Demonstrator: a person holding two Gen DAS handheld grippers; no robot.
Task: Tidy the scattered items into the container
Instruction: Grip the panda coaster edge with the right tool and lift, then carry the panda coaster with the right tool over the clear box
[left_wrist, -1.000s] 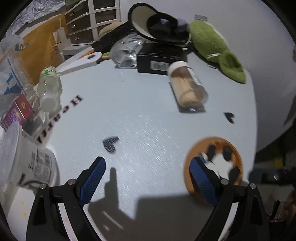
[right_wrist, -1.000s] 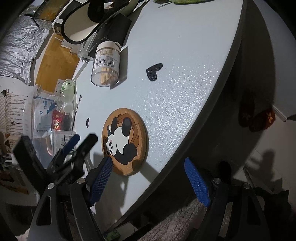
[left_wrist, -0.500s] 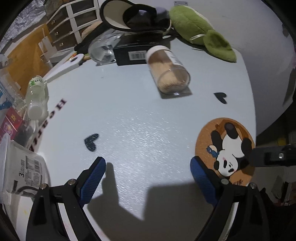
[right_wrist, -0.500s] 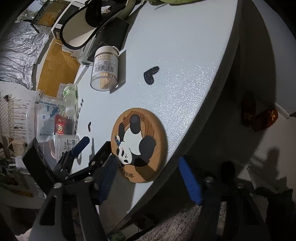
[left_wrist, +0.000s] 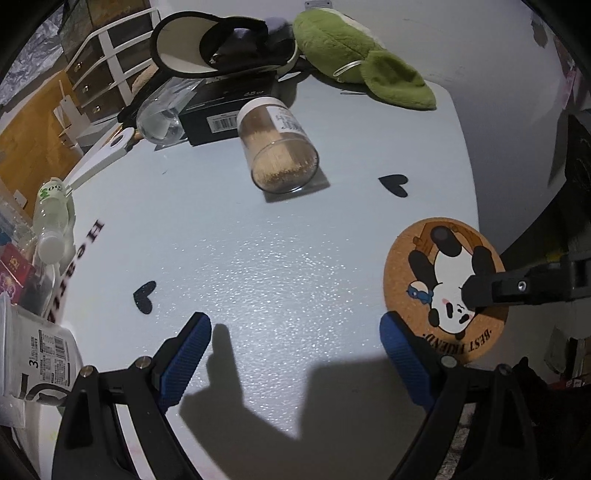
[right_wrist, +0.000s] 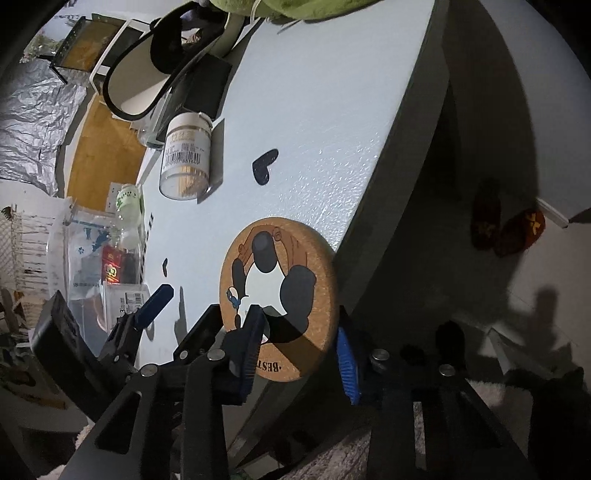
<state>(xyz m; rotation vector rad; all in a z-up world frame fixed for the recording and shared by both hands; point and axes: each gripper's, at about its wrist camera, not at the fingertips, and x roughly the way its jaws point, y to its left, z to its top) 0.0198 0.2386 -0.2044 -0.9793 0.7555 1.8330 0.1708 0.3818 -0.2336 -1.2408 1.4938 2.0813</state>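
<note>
A round cork coaster with a panda (left_wrist: 443, 284) (right_wrist: 277, 280) lies at the table's near right edge, partly overhanging it. My right gripper (right_wrist: 299, 326) is shut on the coaster's overhanging rim, one finger on top and one underneath. That top finger (left_wrist: 495, 288) shows in the left wrist view. My left gripper (left_wrist: 293, 325) hovers open over bare tabletop, left of the coaster, holding nothing. A clear plastic bin (right_wrist: 74, 254) with packets inside stands at the table's left side.
A toothpick jar (left_wrist: 277, 147) (right_wrist: 186, 155) lies on its side mid-table. Behind it are a black box (left_wrist: 229, 103), a visor cap (left_wrist: 207, 48), a green plush (left_wrist: 354, 55) and a glass (left_wrist: 162, 118). A small bottle (left_wrist: 51, 225) and a lidded cup (left_wrist: 33, 362) sit left. The floor drops off right.
The coaster has slid out to the table's edge. My right gripper's fingers have narrowed from wide open onto its rim. The left gripper has moved forward, bringing the jar closer.
</note>
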